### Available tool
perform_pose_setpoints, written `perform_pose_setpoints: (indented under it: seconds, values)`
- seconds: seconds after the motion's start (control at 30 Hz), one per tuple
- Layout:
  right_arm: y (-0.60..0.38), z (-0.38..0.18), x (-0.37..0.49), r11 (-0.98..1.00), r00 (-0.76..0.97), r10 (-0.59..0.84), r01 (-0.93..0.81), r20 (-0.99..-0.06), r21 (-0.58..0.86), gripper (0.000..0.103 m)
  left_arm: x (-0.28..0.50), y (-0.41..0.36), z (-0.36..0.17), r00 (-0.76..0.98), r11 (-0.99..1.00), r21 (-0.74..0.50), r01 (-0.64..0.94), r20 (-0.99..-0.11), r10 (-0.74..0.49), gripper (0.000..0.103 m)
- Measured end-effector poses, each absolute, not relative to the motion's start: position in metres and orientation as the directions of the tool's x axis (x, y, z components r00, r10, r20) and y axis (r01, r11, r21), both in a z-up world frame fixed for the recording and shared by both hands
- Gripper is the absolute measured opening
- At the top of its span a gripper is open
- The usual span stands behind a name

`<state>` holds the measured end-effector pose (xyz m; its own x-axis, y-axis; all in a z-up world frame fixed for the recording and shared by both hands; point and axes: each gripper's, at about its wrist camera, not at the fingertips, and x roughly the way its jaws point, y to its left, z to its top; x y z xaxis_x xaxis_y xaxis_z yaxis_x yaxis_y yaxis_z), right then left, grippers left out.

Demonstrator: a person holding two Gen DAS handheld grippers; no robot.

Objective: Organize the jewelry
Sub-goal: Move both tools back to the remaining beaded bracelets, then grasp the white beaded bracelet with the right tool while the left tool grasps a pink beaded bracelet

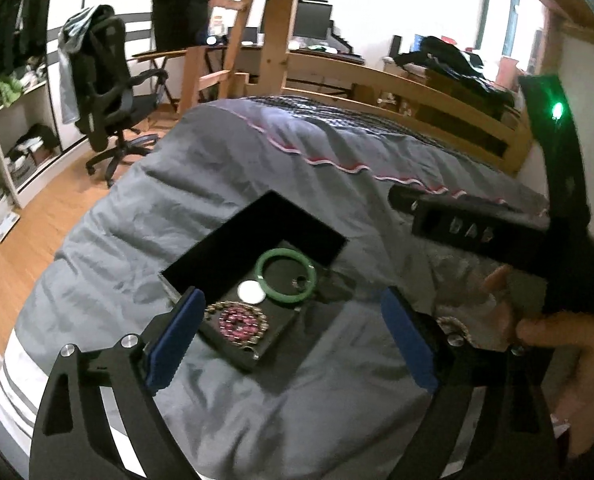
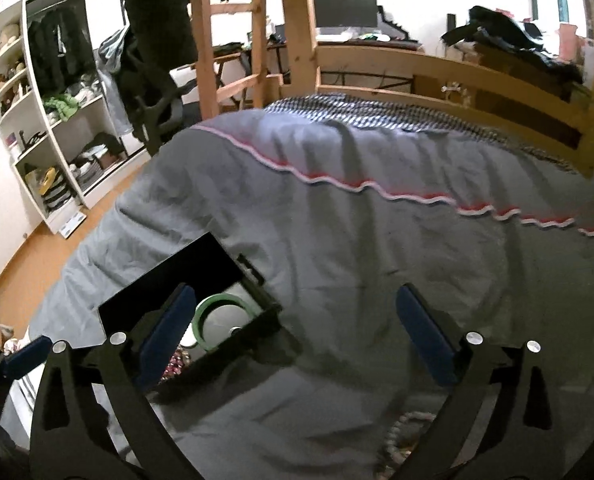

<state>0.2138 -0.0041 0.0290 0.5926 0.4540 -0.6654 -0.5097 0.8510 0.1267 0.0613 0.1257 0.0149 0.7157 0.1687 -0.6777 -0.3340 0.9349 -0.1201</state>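
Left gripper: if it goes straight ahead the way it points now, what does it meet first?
Probably the open black jewelry box on the grey blanket. The open left gripper points at its near end by the pink bead bracelet. Depth is unclear.

Two fisheye wrist views, both looking down and forward over a grey bed

The left wrist view looks between its own blue fingers point(image 1: 177, 332) at the open black box point(image 1: 253, 268) close below, with the other tool and the hand point(image 1: 553, 328) holding it at its right edge. The right wrist view sits a little further right, so the same box point(image 2: 177, 292) falls to its lower left behind one finger point(image 2: 165, 336). Both share the grey quilt point(image 1: 257, 160), the green bangle point(image 1: 287, 278), the wooden bed frame point(image 2: 437, 76), the desk monitor point(image 2: 345, 8) and the white shelves point(image 2: 57, 140)
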Motion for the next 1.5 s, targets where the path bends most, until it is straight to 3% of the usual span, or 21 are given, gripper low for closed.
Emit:
perform_pose_setpoints:
  seconds: [0.37,0.77,1.0,1.03,1.13,1.23,1.3,1.37,1.5]
  values:
    - [-0.083,0.046,0.2,0.897,0.63,0.377,-0.432,-0.679,0.097,0.099,0.061,0.071,0.011,0.715,0.972,-0.121,-0.202,-0.697,0.061,0.089]
    - [-0.134,0.004,0.205,0.906,0.555,0.378,-0.388,-0.741,0.171,0.099,0.073,0.004,-0.028,0.641,0.988,-0.151,-0.021,-0.76,-0.102,0.089]
    - [-0.142,-0.033,0.217,0.894,0.488,0.41,-0.382,-0.771,0.234,0.098,0.086,-0.02,-0.059,0.566,0.986,-0.161,0.051,-0.808,-0.161,0.073]
    - [-0.143,-0.038,0.219,0.893,0.48,0.415,-0.38,-0.773,0.243,0.095,0.088,-0.021,-0.061,0.563,0.985,-0.161,0.055,-0.81,-0.164,0.073]
    - [-0.144,-0.057,0.232,0.887,0.423,0.424,-0.372,-0.801,0.274,0.066,0.096,-0.024,-0.068,0.547,0.983,-0.173,0.069,-0.817,-0.182,0.065]
    - [-0.141,-0.077,0.242,0.883,0.371,0.421,-0.376,-0.828,0.281,0.053,0.109,-0.024,-0.079,0.515,0.976,-0.205,0.073,-0.83,-0.213,0.057]
    - [-0.14,-0.086,0.247,0.882,0.349,0.419,-0.374,-0.838,0.286,0.051,0.118,-0.026,-0.09,0.49,0.972,-0.222,0.074,-0.841,-0.23,0.05]
    - [-0.139,-0.095,0.253,0.882,0.33,0.416,-0.372,-0.847,0.289,0.045,0.126,-0.028,-0.098,0.475,0.971,-0.227,0.076,-0.848,-0.235,0.05]
    - [-0.138,-0.113,0.261,0.888,0.296,0.404,-0.355,-0.865,0.293,0.041,0.14,-0.033,-0.112,0.46,0.97,-0.229,0.081,-0.855,-0.24,0.049]
